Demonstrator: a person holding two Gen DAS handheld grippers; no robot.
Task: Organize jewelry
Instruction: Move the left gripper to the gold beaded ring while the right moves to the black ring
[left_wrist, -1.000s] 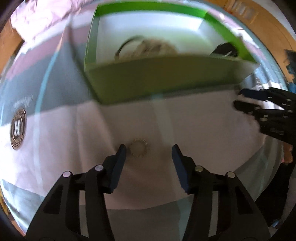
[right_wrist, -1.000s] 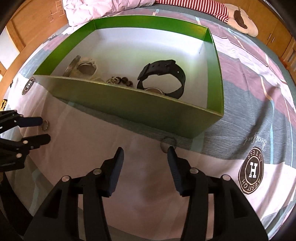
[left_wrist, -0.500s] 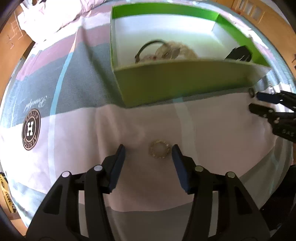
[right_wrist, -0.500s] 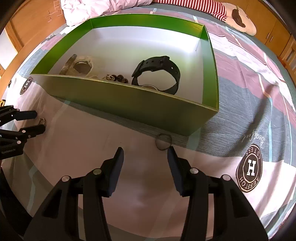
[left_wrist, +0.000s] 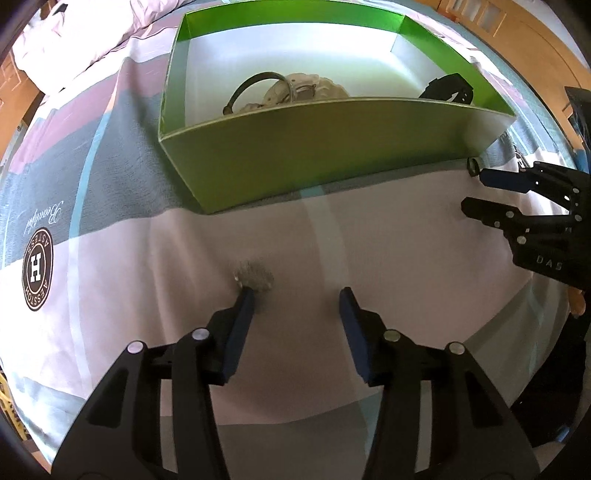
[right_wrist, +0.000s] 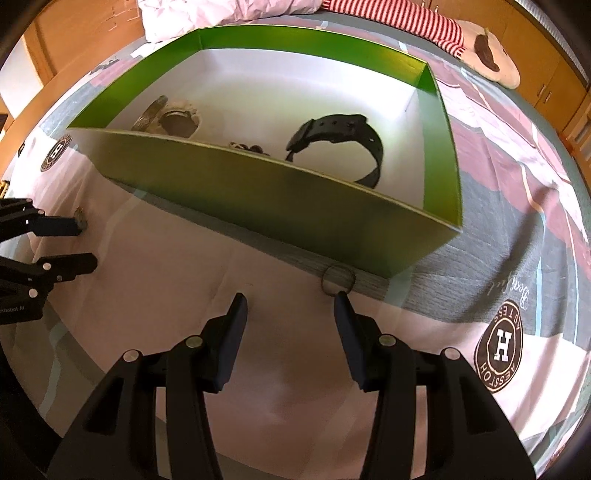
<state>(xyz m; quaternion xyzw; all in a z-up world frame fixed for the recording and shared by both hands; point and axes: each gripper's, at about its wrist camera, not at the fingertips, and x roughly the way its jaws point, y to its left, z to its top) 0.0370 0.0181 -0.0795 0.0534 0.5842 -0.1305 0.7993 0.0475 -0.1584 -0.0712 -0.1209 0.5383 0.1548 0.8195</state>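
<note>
Now we see left claw (left_wrist: 295, 299) closing, empty, beaded ring (left_wrist: 254, 277) shifted from between fingers to left fingertip; regrasp needed. Right claw (right_wrist: 290, 304) half-open, empty, hoop (right_wrist: 338, 277) beside green box (right_wrist: 258, 192) on bed.

The green box's (left_wrist: 314, 155) near wall hides part of the black watch (left_wrist: 448, 88); the beaded ring (left_wrist: 255, 277) is blurred.
</note>
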